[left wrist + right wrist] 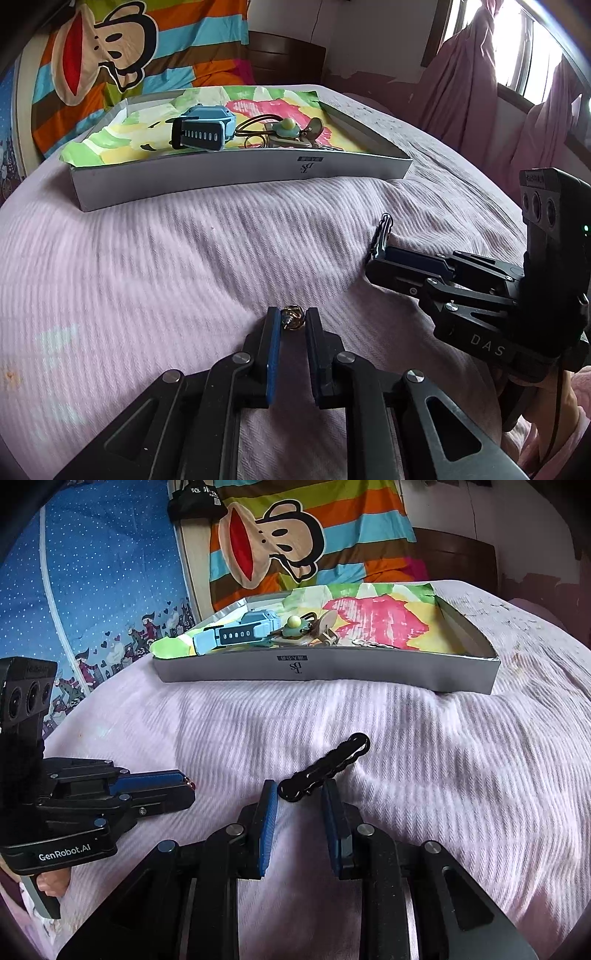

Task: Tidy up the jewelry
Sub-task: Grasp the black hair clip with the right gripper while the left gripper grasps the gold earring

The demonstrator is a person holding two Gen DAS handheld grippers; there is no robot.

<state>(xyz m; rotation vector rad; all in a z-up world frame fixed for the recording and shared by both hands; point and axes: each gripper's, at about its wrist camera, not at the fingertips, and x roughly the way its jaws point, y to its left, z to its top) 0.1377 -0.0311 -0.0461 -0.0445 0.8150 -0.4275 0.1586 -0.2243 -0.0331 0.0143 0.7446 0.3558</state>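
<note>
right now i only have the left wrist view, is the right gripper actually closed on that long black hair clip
observer: no, the right gripper is open; the long black hair clip has its round end between the pads, unclamped.
operator: which way does the clip run
observer: flat on the pink ribbed bedcover, angling away to the right, just past the right-hand fingertip.
operator: ok, my left gripper has the small gold wire bead

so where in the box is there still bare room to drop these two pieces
The box's right half is free: bare floral paper between the keyring cluster and the right wall. The left half is crowded by the blue watch. The bedspread in front of the box is open for approach.
</note>
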